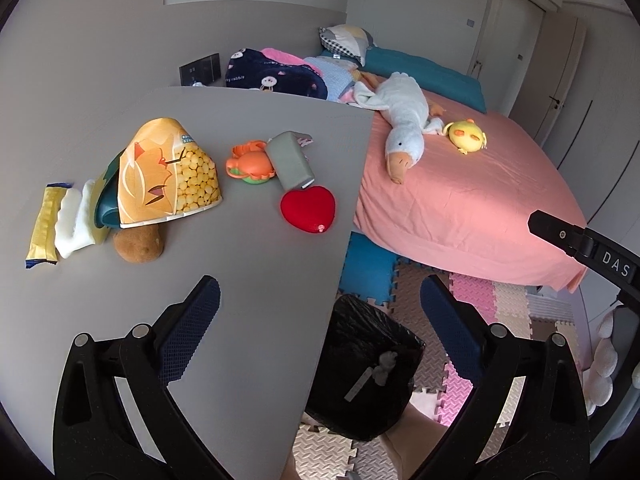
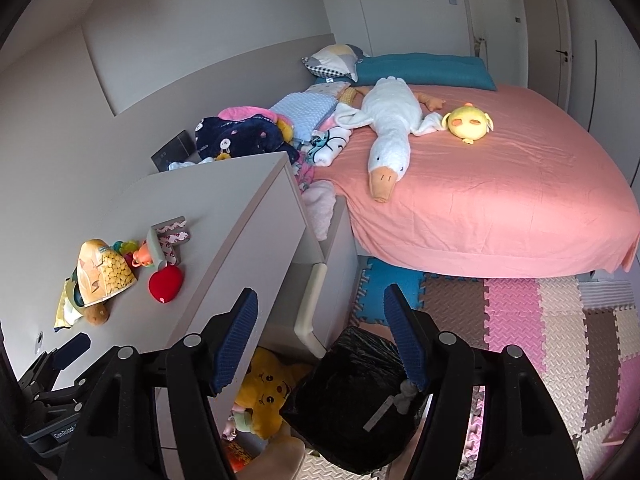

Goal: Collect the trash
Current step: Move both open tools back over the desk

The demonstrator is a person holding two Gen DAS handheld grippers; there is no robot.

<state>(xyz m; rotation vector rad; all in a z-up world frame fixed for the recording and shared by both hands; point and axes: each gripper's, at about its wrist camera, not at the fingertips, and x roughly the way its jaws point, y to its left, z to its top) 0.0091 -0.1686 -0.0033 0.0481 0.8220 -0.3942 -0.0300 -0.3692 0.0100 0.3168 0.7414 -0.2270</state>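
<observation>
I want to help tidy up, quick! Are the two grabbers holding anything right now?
Left gripper: open, holding nothing.
Right gripper: open, holding nothing, above the black trash bag.

You had the snack bag point(image 1: 172, 172) on the bench point(image 1: 260, 264), the heart point(image 1: 308, 209) to its right, the bin point(image 1: 366, 364) on the floor beside the bench, the bed point(image 1: 472, 200) behind it.

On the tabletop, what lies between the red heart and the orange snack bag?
Nothing: bare grey tabletop separates the red heart from the snack bag, clearest in the left wrist view.
</observation>
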